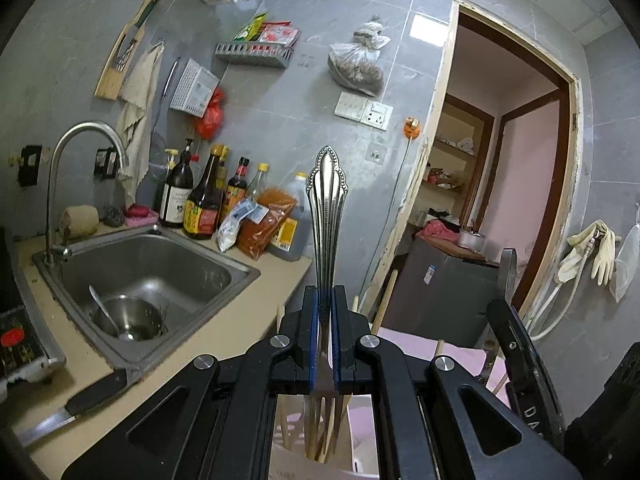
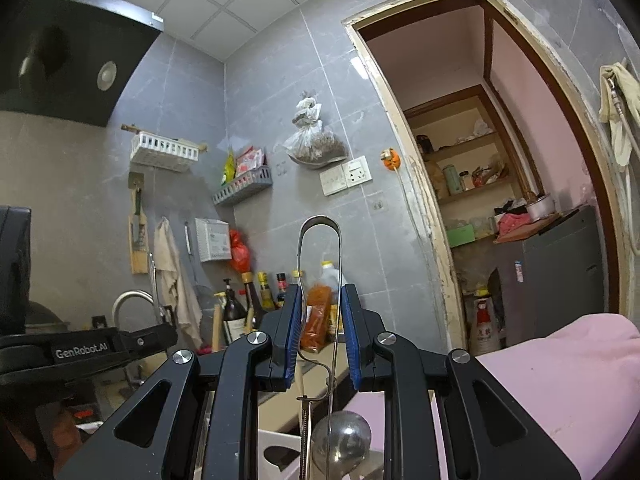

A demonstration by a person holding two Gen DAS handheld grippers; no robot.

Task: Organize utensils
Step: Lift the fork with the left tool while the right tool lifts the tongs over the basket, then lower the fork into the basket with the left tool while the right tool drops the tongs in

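Observation:
My left gripper is shut on a silver fork. Its ornate handle stands upright and its tines point down into a pale utensil holder that also holds several wooden chopsticks. My right gripper is shut on metal tongs. The looped end of the tongs points up and the thin arms run down between the blue pads. A round steel ladle bowl shows below the right gripper. The right gripper's body also shows in the left wrist view.
A steel sink with a tap holds a small strainer bowl and a spoon. A black-handled knife lies on the counter. Sauce bottles stand by the wall. A pink cloth lies at right. A doorway opens behind.

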